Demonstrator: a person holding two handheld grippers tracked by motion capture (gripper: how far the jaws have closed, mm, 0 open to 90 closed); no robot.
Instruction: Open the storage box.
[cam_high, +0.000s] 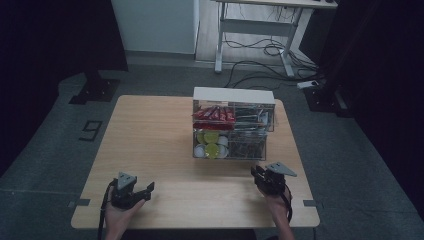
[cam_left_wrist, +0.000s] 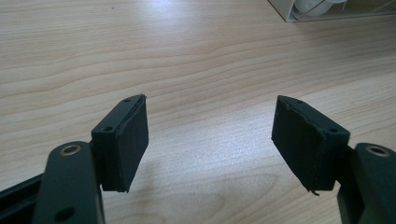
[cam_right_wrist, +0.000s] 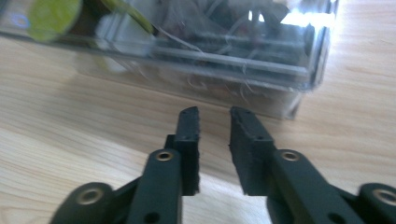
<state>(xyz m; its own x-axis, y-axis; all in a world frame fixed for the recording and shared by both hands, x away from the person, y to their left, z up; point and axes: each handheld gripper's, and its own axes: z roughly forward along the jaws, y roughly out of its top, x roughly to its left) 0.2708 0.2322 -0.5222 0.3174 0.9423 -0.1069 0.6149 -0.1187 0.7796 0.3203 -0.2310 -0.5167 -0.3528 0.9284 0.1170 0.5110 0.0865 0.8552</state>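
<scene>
A clear plastic organizer (cam_high: 233, 131) with a white top stands on the wooden table (cam_high: 150, 130), right of centre. It holds red packets (cam_high: 215, 115), green and white capsules (cam_high: 210, 146) and dark sachets. My left gripper (cam_high: 145, 192) rests near the front left edge with its jaws wide apart over bare wood (cam_left_wrist: 210, 135). My right gripper (cam_high: 257, 174) hovers just in front of the organizer's right lower drawer (cam_right_wrist: 196, 56). Its jaws (cam_right_wrist: 215, 135) stand a narrow gap apart with nothing between them. A green capsule (cam_right_wrist: 51, 14) shows blurred at the upper left of that view.
A corner of the organizer (cam_left_wrist: 327, 9) shows at the top right of the left gripper view. Beyond the table stand a white desk frame (cam_high: 260, 25), floor cables (cam_high: 260, 65) and a black stand base (cam_high: 95, 90). Dark curtains hang at both sides.
</scene>
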